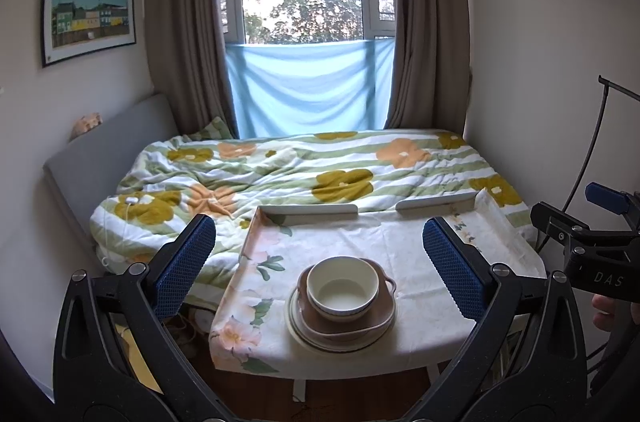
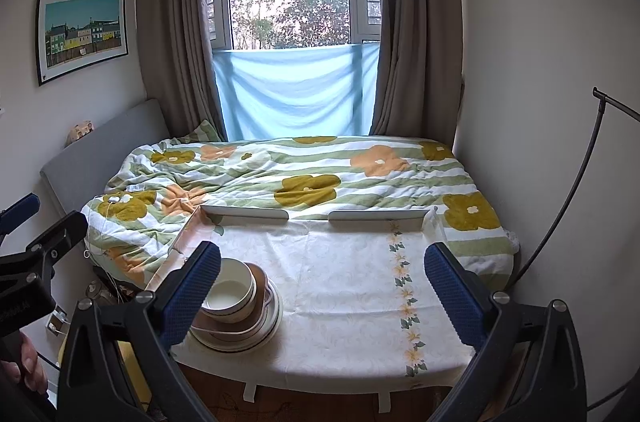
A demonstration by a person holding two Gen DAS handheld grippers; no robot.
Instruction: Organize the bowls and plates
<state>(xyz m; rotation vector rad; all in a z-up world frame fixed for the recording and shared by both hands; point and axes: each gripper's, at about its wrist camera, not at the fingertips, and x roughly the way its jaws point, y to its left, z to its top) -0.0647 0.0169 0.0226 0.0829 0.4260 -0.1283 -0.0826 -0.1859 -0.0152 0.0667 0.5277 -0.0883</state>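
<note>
Left wrist view first: your left tongs (image 1: 318, 272) are spread wide and empty, one blue pad (image 1: 185, 264) on each side of the frame, touching nothing. Between them, on the near part of the desk (image 1: 400, 254), sits one stack. Count it from the top: one cream bowl (image 1: 344, 287), upright, nested in one brown dish (image 1: 376, 318) with small handles, and beneath that pale round plates (image 1: 298, 328). You can make out at least two rims, but the exact count is hard to tell. The desk wears a floral cloth (image 1: 248, 310), and two white rails (image 1: 310, 209) run along its far edge, with the bed (image 1: 280, 174) and its flowered quilt just behind.

At the right edge of this view your right tongs (image 1: 592, 222) come into sight from the side, with fingertips of your hand (image 1: 610, 312) below them.

Over to the right wrist view: your left tongs (image 2: 28, 234) show at the far left edge, your hand (image 2: 24, 366) beneath. The right tongs (image 2: 322, 286) are spread just as wide, gripping nothing. The same stack now sits low and left, its bowl (image 2: 230, 292) partly hidden behind the left pad (image 2: 192, 288); whether pad and bowl touch, you cannot tell from here. The right pad (image 2: 454, 292) hangs over bare cloth, well apart from the crockery.
</note>
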